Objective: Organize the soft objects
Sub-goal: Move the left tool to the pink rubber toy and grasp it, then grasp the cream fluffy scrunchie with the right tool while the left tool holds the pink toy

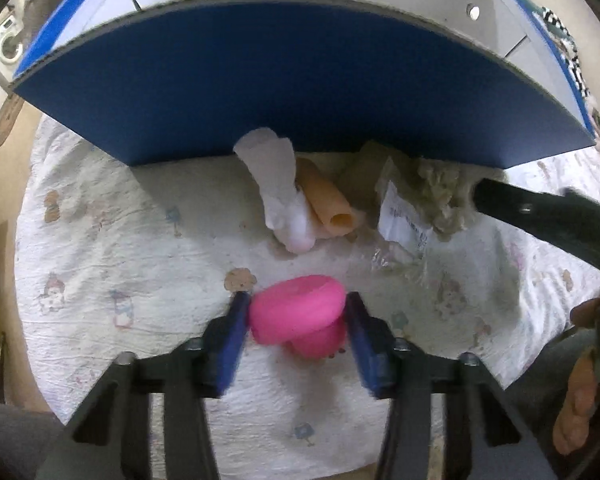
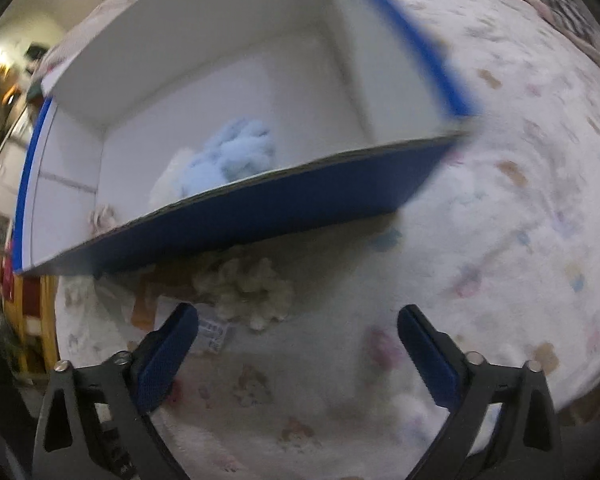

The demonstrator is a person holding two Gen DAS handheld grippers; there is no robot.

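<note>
Pink cup (image 1: 298,312) smooth, matt, rubbery; bedspread (image 1: 120,264) crinkled printed cloth; box (image 1: 260,88) matt blue corrugated board, white inside; fluffy blue plush (image 2: 236,156).

Count on the bed sheet (image 1: 100,248) outside the box (image 1: 260,92): one pink silicone piece (image 1: 296,312), one white tube-shaped piece (image 1: 276,192), one orange tube (image 1: 328,204), one beige fluffy clump (image 1: 440,188) and one clear packet with a printed label (image 1: 404,224); a further tan shape behind the orange tube could not be identified. Inside the one blue-and-white box were one light-blue fluffy clump (image 2: 236,156), one white fluffy item (image 2: 168,184) and one small pale item (image 2: 104,216) at the near wall. Two grippers were recorded, left gripper (image 1: 296,320) and right gripper (image 2: 296,344), each with two blue-padded fingers.
</note>
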